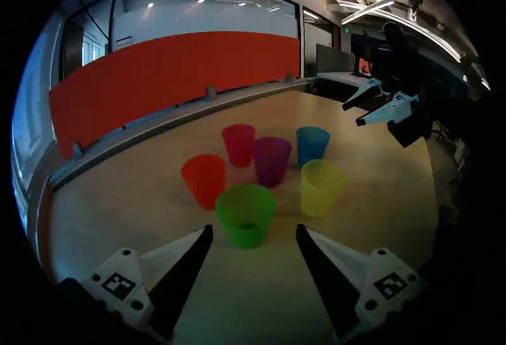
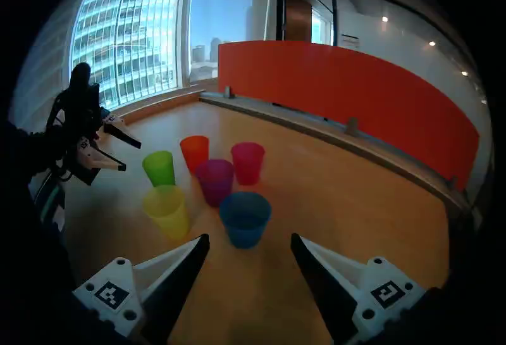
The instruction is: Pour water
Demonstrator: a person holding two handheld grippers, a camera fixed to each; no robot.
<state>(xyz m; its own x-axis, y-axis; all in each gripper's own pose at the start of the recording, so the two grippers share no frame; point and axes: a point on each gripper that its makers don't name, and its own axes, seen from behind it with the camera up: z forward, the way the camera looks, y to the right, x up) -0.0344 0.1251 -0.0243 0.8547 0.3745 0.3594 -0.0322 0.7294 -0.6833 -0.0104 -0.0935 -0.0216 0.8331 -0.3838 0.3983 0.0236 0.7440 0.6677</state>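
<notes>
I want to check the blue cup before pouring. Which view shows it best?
The right gripper view: the blue cup stands nearest the camera, whole, unblocked, with its inside open to view. In the left gripper view it sits farther back and smaller, its base hidden behind the yellow cup.

Right claw (image 2: pixel 248 237) spread wide, facing blue cup (image 2: pixel 245 219).

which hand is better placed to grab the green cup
Left. The green cup stands just ahead of the left tool, centred between its open fingers. For the right tool it stands farther off, behind the yellow cup; the blue cup is nearest.
</notes>
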